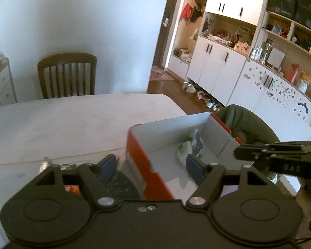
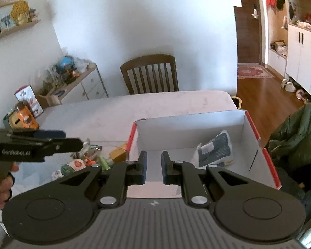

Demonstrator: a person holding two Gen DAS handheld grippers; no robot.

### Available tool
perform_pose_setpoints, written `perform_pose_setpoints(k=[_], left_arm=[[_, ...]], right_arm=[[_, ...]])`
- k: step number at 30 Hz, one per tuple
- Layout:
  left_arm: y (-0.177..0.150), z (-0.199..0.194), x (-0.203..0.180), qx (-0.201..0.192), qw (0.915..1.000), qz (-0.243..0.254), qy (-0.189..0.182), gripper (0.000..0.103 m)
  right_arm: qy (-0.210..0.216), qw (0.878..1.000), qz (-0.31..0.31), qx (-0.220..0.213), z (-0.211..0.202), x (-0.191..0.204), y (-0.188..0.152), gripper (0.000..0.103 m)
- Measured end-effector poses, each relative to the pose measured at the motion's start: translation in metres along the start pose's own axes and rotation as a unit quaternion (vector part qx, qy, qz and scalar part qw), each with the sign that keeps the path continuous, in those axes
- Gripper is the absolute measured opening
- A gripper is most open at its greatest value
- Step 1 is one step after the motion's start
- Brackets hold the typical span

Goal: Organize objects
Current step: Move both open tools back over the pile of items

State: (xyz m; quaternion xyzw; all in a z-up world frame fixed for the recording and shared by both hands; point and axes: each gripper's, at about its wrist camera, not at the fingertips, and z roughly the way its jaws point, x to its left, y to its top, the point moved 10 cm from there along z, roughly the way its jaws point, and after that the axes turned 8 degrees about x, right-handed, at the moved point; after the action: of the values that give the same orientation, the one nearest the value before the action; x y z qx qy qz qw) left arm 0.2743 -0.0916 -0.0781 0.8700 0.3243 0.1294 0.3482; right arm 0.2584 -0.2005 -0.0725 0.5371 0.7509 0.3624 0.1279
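So there's a white table [image 2: 165, 105] with an open cardboard box [image 2: 257, 161] on it, red on the outside, white inside, sitting lower right of centre in the right wrist view. Inside, toward its right side, lies a single dark blue and white packet [image 2: 215, 150], kinda flat against the floor of the box.

The right gripper [image 2: 154, 167] is low in the middle of that frame, over the near edge of the box. Its blue pads are parted by a narrow gap and there's nothing between them.

The left gripper [image 1: 151, 167] is spread much wider and also empty. One finger [image 1: 107, 167] sits outside the box's left wall, the other [image 1: 194, 169] hangs over the inside, so it's basically straddling the red wall. In the right wrist view you see it side-on at the left edge, with a hand [image 2: 3, 188] on its grip.

Just left of the box, lower left of that frame, is a loose pile of small items [image 2: 89, 159]: wrapped snacks, something orange-brown and boxy, a green bit. Too blurry to name properly.

A wooden chair [image 2: 150, 74] stands at the far side of the table, and a green jacket [image 2: 296, 132] is draped at the right edge.
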Motion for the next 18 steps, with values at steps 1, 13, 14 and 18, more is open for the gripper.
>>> perform_pose_setpoints(k=[1, 13, 14, 18], left_arm=[[-0.003, -0.004, 0.004, -0.003, 1.0, 0.0, 0.003, 0.074], [-0.033, -0.046, 0.061, -0.012, 0.9994, -0.023, 0.024, 0.078], [-0.035, -0.048, 0.066, -0.012, 0.9993, -0.025, 0.026, 0.078], [-0.045, -0.056, 0.087, -0.008, 0.999, -0.03, 0.034, 0.082]], right_arm=[[0.001, 1.0, 0.005, -0.001, 0.0, 0.003, -0.001, 0.014], [0.005, 0.999, 0.031, -0.031, -0.012, 0.048, -0.011, 0.015], [0.008, 0.999, 0.036, -0.035, -0.012, 0.051, -0.011, 0.015], [0.016, 0.998, 0.046, -0.039, -0.01, 0.064, -0.014, 0.033]])
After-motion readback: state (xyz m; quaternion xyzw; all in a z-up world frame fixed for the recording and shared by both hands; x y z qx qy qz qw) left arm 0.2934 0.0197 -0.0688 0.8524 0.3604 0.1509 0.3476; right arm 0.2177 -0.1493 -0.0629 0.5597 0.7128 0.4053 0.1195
